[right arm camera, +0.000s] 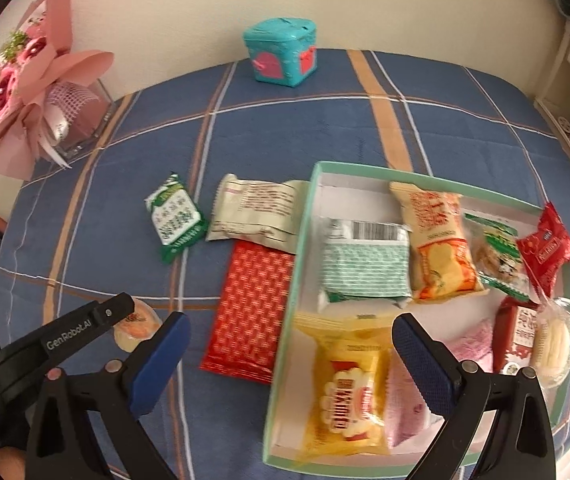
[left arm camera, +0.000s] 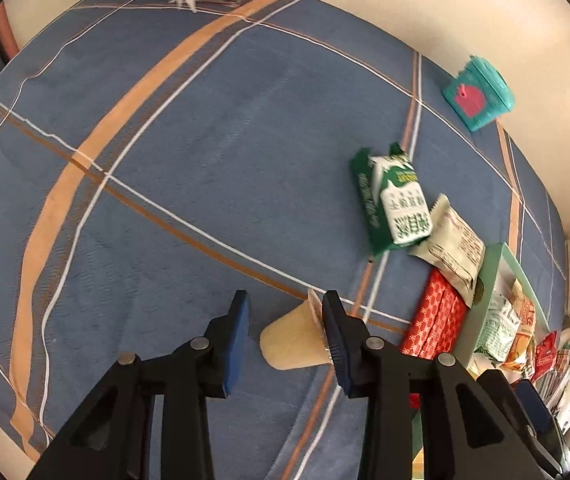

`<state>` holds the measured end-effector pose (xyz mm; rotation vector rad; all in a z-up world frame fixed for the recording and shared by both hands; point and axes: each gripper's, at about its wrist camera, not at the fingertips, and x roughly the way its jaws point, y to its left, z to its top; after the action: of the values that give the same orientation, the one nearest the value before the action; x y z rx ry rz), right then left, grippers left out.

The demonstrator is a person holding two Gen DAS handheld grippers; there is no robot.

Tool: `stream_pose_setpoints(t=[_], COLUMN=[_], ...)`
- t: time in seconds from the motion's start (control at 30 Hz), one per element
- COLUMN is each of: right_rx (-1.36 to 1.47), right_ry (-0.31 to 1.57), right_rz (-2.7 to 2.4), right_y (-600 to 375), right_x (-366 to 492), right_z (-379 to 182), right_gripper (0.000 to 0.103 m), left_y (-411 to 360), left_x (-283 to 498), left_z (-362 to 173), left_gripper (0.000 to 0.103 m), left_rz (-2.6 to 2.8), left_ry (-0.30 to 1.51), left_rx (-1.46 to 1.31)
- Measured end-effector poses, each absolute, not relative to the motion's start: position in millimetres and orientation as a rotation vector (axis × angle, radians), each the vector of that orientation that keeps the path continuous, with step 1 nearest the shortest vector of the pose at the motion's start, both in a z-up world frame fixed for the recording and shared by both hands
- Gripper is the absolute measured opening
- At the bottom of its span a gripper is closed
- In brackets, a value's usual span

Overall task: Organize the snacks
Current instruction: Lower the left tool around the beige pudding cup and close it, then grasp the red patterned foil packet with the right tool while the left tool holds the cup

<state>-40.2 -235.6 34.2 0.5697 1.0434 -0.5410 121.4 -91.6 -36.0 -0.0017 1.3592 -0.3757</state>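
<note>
**Snacks half sorted on a plaid-covered table**

A blue tablecloth [right arm camera: 285, 120] with orange and white stripes fills both views, flat but faintly creased. A plain cream wall [right arm camera: 185, 8] runs along the top edge.

1 shallow cardboard tray [right arm camera: 292, 300], pale green rim and white inside, sits at lower right of the right wrist view, holding at least 8 glossy packets: yellow, pink, green-striped, orange, red and clear.

1 pink paper-wrapped bouquet [right arm camera: 25, 80] stands at upper left. 1 teal box [right arm camera: 281, 52] with pink patches sits at top centre against the wall.

3 packets lie outside the tray, left of it: 1 red patterned packet [right arm camera: 253, 304] touching the rim, 1 cream packet [right arm camera: 257, 212] above it, and 1 green-and-white packet [right arm camera: 175, 216] further left.

1 small tapered jelly cup [left arm camera: 293, 340], pale and translucent, shows at bottom centre of the left wrist view. The left gripper [left arm camera: 285, 320] is drawn narrow around it, 1 blue ridged pad against its rim.

The right gripper [right arm camera: 291, 332] gapes wide above the tray's near corner, gripping nothing.
</note>
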Motion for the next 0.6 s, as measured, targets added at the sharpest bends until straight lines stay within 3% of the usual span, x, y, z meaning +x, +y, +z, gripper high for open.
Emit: stream_pose_setpoints(t=[0.37, 0.6], right_rx=[0.579, 0.592], right_ry=[1.037, 1.080], right_rz=[-0.420, -0.397], right_y=[-209.3, -202.4], right_x=[-19.8, -10.2], right_z=[27.2, 12.5], right_gripper=[0.069, 0.067], left_y=[-62.4, -56.0], left_x=[136.5, 143.0], left_z=[-38.0, -39.3], left_gripper=[0.039, 0.039], left_rz=[-0.350, -0.372], left_ry=[1.382, 1.400], left_rx=[-0.057, -0.081])
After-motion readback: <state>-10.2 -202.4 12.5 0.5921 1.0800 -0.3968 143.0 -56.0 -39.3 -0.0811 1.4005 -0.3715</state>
